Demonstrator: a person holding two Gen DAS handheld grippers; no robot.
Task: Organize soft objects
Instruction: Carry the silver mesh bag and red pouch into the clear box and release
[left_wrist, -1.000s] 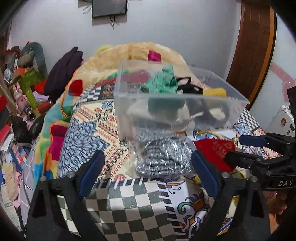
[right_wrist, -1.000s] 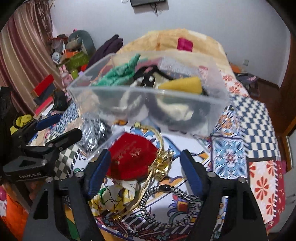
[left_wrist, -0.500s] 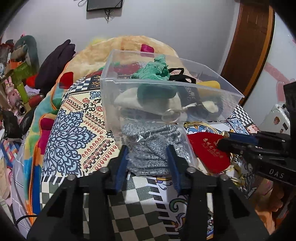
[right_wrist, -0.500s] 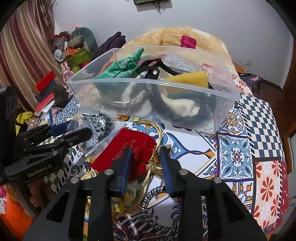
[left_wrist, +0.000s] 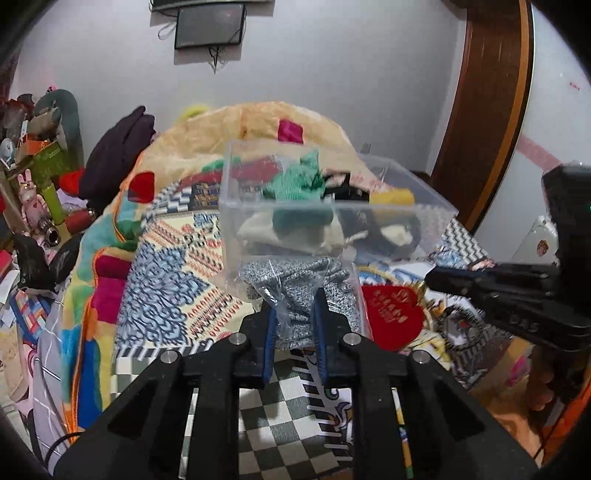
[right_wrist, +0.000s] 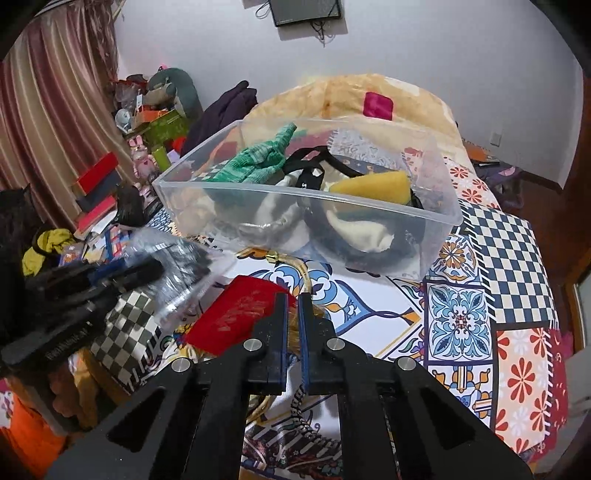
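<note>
Since a second ago, both my claws have gone from spread wide to closing in. My left claw is now pinching the clear bag of grey knit fabric, its blue pads pressed into the plastic, and the bag is sitting on the bed's patterned cover just in front of the clear plastic bin. My right claw is now nearly pressed together at the edge of the red velvet pouch, with gold cord showing in the narrow gap; I cannot tell for sure whether it is gripping the pouch, the cord or both.

The right wrist view is showing me the bin's inside from above: a green knit cloth, a yellow sponge-like piece, black straps and pale fabric. It is also showing a black-and-white braided loop under my right claw. The left wrist view is showing the pouch beside the bag, with my right claw reaching in from the side
</note>
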